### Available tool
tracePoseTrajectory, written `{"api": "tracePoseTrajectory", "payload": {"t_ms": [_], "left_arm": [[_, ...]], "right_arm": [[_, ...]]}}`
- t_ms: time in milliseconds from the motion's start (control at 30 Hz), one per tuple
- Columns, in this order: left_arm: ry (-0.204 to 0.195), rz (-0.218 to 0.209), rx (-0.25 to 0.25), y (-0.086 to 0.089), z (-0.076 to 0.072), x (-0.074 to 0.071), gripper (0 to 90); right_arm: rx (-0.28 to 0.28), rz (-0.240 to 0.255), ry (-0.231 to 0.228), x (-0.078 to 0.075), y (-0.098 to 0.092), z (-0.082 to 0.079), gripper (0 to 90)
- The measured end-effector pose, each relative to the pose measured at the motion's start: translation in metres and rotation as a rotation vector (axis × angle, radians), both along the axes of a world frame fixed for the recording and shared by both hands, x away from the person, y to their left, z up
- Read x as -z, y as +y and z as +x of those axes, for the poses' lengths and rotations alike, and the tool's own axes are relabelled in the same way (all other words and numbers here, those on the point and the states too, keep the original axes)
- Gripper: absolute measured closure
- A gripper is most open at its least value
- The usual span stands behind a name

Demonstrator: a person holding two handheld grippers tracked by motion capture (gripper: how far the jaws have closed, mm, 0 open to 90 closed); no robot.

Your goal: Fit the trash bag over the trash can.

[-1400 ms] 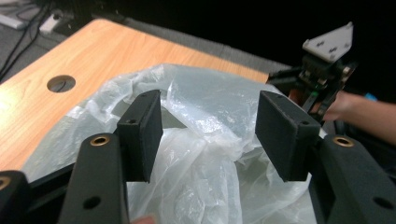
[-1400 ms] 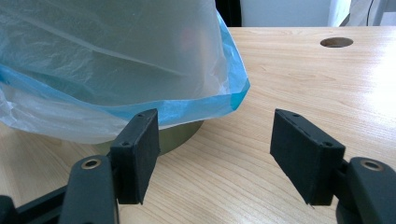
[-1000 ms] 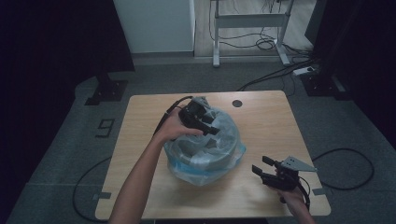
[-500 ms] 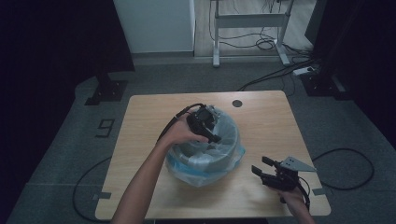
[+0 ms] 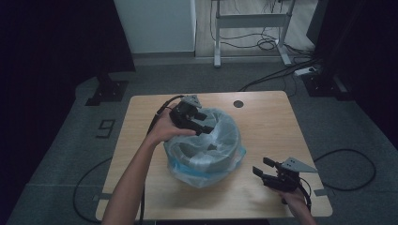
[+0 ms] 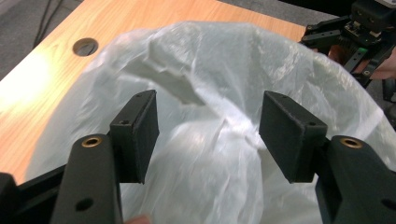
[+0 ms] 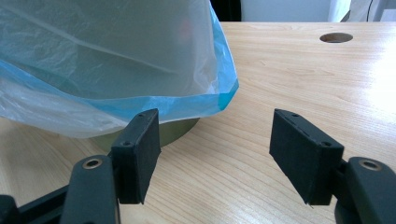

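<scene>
Left claw (image 5: 202,123) is hovering over the far-left rim of the bin (image 5: 202,161), jaws pointing in toward the opening. Its jaws have just been opening; in the left gripper view the two flat black pads (image 6: 135,133) are standing apart with crinkled film behind and between them, and neither pad is pressing on it. Nothing gripped.

The bin is sitting near the middle of the table (image 5: 267,126): round, squat, dull olive-grey wall, visible as a curved band under the liner in the right gripper view (image 7: 180,128). A plastic bag (image 5: 220,140) is lining it, thin, translucent and milky, heavily creased, with soft folds sagging into the opening (image 6: 219,140). Its edge is folding down over the outside of the rim and ending in a blue-tinted hem (image 7: 187,103) that is hanging loose, short of the tabletop.

Right claw (image 5: 263,168) is sitting low over the near-right part of the table, apart from the bin, pointing toward it. Its pads (image 7: 303,149) are standing wide, with bare wood between them, and it is holding nothing. The blue hem is lying just beyond its left pad; I can't tell whether they touch.

The table is light wood-grain laminate, rectangular with rounded corners, smooth and slightly glossy. A round cable hole (image 5: 238,103) is sitting near the far edge. The grey triangular plates on both claws are catching the light in the high view.
</scene>
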State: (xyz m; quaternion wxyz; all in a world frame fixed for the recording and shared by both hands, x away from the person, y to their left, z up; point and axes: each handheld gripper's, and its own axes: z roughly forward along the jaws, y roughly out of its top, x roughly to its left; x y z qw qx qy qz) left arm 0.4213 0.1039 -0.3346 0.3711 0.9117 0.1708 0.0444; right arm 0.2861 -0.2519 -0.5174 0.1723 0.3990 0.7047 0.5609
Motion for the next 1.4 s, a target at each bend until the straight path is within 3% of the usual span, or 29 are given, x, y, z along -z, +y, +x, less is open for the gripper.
{"api": "tracePoseTrajectory", "payload": {"t_ms": [100, 233, 333, 533, 733, 800, 967, 1000, 1033, 1067, 1133, 1167, 1300, 1333, 1367, 1400], "left_arm": [[0.01, 0.045, -0.01, 0.009, -0.001, 0.005, 38.3], [0.035, 0.065, -0.008, 0.013, -0.001, 0.011, 38.3], [0.05, 0.119, -0.015, 0.012, 0.0, 0.019, 38.8], [0.047, 0.188, -0.015, 0.005, 0.0, 0.026, 39.4], [0.022, 0.294, -0.029, -0.006, 0.001, 0.036, 40.1], [0.023, 0.299, -0.031, -0.006, 0.001, 0.036, 39.9], [0.015, 0.264, -0.031, -0.004, -0.001, 0.034, 37.5], [0.012, 0.223, -0.03, -0.001, -0.002, 0.031, 36.6], [0.012, 0.223, -0.03, -0.001, -0.002, 0.031, 36.0], [0.003, 0.167, -0.028, 0.003, -0.005, 0.027, 34.8], [-0.016, 0.116, -0.036, 0.005, -0.008, 0.023, 32.5], [-0.016, 0.116, -0.036, 0.005, -0.008, 0.023, 31.8], [-0.068, -0.005, -0.069, 0.017, -0.019, 0.013, 29.3], [-0.068, -0.005, -0.069, 0.017, -0.019, 0.013, 29.2], [-0.087, -0.045, -0.092, 0.023, -0.024, 0.01, 29.2], [-0.087, -0.045, -0.092, 0.023, -0.024, 0.01, 29.2]], "right_arm": [[-0.003, -0.004, 0.001, 0.001, 0.001, 0.0, 32.7], [-0.006, 0.007, 0.005, 0.001, 0.001, 0.0, 32.7], [-0.003, 0.006, 0.006, 0.001, 0.0, 0.001, 32.7], [-0.003, 0.003, 0.008, 0.002, 0.0, 0.0, 32.7], [-0.001, 0.011, 0.008, 0.001, -0.002, 0.001, 32.5], [0.0, 0.013, 0.009, 0.001, -0.003, 0.001, 32.5], [0.013, 0.02, 0.01, 0.001, -0.007, 0.001, 32.3], [0.014, 0.021, 0.009, 0.001, -0.007, 0.001, 32.3], [0.014, 0.021, 0.009, 0.001, -0.007, 0.001, 32.3], [0.014, 0.021, 0.008, 0.001, -0.007, 0.001, 32.2], [0.015, 0.02, 0.009, 0.001, -0.007, 0.001, 32.1], [0.015, 0.02, 0.009, 0.001, -0.007, 0.001, 32.1], [0.018, 0.016, 0.008, 0.001, -0.007, 0.001, 31.9], [0.018, 0.016, 0.008, 0.001, -0.007, 0.001, 31.9], [0.019, 0.016, 0.009, 0.001, -0.008, 0.001, 31.9], [0.019, 0.015, 0.009, 0.001, -0.008, 0.001, 31.9]]}}
